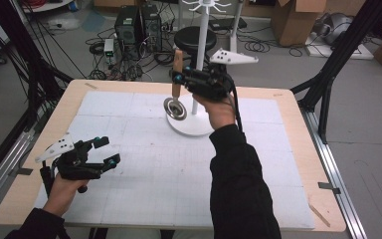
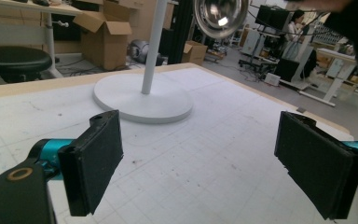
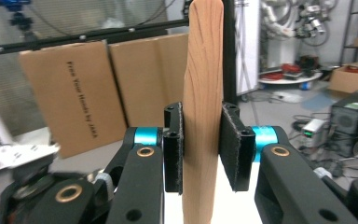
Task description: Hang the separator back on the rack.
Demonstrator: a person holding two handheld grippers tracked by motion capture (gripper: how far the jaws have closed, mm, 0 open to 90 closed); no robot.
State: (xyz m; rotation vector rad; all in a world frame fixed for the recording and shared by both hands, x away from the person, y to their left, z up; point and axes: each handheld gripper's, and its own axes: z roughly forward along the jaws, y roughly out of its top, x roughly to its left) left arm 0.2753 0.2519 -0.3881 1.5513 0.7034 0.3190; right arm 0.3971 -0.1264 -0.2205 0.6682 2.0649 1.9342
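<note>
A ladle with a wooden handle (image 1: pixel 177 69) and a round metal bowl (image 1: pixel 175 108) hangs upright above the white mat, just left of the white hook stand (image 1: pixel 191 125). My right gripper (image 1: pixel 179 78) is shut on the handle, held high over the far middle of the table. In the right gripper view both pads clamp the wooden handle (image 3: pixel 204 93) at the right gripper (image 3: pixel 204 147). My left gripper (image 1: pixel 108 151) sits low at the near left, open and holding nothing. In the left gripper view, the left gripper (image 2: pixel 198 168) faces the stand's base (image 2: pixel 142 100), with the ladle's bowl (image 2: pixel 221 16) above.
A black stool (image 1: pixel 195 39) stands just behind the table's far edge. Computer towers (image 1: pixel 138 25), cables and cardboard boxes (image 1: pixel 293 20) lie on the floor beyond. The white gridded mat (image 1: pixel 169 169) covers most of the wooden table top.
</note>
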